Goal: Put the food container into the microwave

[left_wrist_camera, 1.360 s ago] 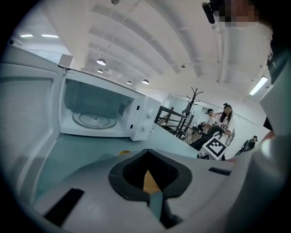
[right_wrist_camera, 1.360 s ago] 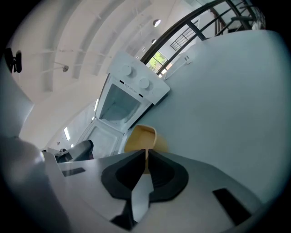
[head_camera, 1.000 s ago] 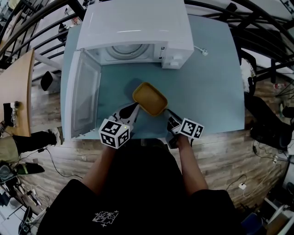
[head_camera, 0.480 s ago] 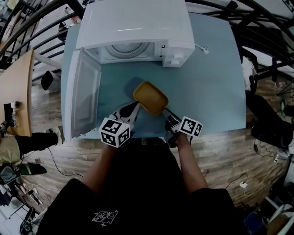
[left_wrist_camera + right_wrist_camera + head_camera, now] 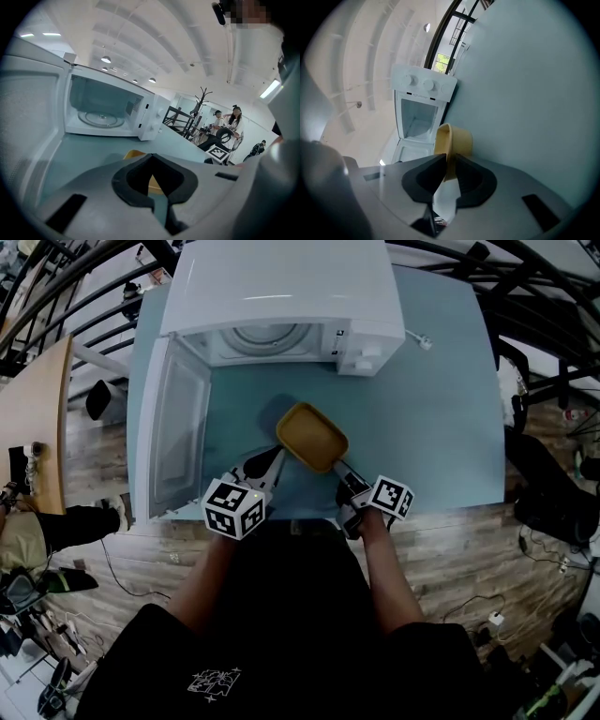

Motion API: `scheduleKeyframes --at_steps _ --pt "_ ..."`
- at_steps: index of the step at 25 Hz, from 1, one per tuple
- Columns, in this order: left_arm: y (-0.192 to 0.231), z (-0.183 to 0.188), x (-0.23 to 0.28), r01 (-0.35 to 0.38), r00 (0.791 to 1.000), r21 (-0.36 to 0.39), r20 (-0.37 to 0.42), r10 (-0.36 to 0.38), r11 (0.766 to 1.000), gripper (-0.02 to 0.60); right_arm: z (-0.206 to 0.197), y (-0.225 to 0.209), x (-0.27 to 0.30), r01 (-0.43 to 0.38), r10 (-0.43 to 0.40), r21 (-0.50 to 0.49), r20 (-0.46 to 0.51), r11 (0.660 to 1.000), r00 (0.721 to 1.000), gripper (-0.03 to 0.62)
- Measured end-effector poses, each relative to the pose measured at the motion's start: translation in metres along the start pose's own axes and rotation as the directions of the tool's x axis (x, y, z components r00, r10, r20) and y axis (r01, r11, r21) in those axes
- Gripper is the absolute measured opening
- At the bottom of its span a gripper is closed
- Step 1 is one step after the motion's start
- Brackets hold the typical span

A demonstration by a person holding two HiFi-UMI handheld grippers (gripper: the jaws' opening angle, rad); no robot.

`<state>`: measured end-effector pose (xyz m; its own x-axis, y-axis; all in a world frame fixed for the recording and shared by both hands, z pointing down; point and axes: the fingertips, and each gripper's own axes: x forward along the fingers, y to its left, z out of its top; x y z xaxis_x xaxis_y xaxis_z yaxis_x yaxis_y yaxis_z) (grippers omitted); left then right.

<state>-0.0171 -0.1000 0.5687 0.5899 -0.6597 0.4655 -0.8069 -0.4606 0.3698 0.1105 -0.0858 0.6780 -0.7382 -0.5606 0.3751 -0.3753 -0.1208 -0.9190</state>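
The yellow food container (image 5: 312,437) hangs just above the blue table (image 5: 422,409), in front of the white microwave (image 5: 281,287). The microwave door (image 5: 173,442) stands swung open to the left, and the glass turntable (image 5: 272,338) shows inside. My right gripper (image 5: 339,468) is shut on the container's near right rim; in the right gripper view the rim (image 5: 446,154) sits between the jaws. My left gripper (image 5: 275,458) is shut and empty, just left of the container. In the left gripper view the container (image 5: 133,153) shows past the jaws.
A small white plug (image 5: 424,340) lies on the table right of the microwave. A wooden desk (image 5: 33,427) stands at the far left, beyond the table's edge. Black railings and chairs ring the table. People (image 5: 229,122) stand far off in the left gripper view.
The container and my right gripper have drifted slightly to the right and toward the microwave. The left gripper has barely moved.
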Motion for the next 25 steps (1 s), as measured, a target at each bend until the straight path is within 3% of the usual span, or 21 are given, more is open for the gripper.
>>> scheduleKeyframes --at_steps 25 --pt "0.010 0.005 -0.013 -0.019 1.000 -0.003 0.019 0.019 1.000 0.006 0.001 0.011 -0.001 0.010 -0.010 0.000 0.018 1.000 1.000 0.034"
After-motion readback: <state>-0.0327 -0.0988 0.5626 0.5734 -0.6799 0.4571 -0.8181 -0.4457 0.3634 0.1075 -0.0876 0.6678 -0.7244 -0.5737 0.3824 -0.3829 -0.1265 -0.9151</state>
